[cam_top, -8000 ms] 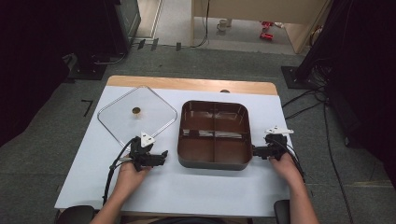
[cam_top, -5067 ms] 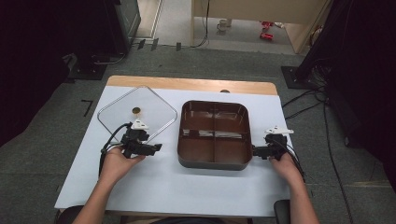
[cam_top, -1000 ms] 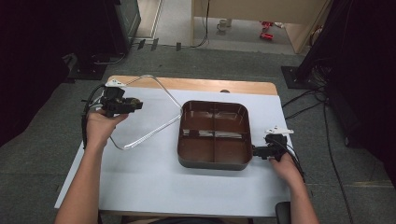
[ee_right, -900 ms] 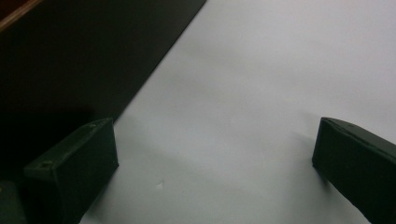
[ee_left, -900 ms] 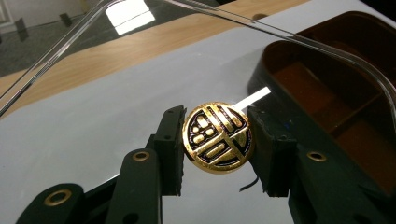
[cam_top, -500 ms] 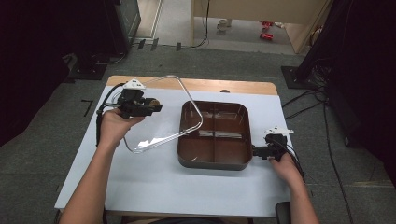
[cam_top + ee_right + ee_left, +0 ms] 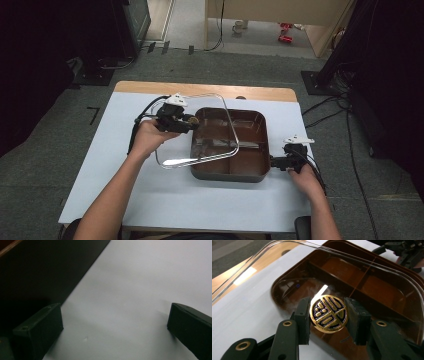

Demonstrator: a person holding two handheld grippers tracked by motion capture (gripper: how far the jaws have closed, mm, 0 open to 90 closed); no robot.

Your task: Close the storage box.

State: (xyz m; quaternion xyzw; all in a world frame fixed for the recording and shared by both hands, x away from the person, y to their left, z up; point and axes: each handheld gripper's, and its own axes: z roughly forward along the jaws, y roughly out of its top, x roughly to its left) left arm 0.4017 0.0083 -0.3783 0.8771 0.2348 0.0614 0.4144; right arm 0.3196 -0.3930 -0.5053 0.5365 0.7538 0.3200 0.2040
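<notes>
The clear lid (image 7: 200, 130) hangs tilted over the left part of the brown divided tray (image 7: 250, 145), carried by its gold knob (image 7: 328, 314). The left gripper (image 7: 186, 121) clamps that knob between both pads. At the tray's right edge, the right gripper (image 7: 275, 162) rests low on the white table (image 7: 100, 170), jaws spread wide; one may be touching the tray wall, hard to tell.
</notes>
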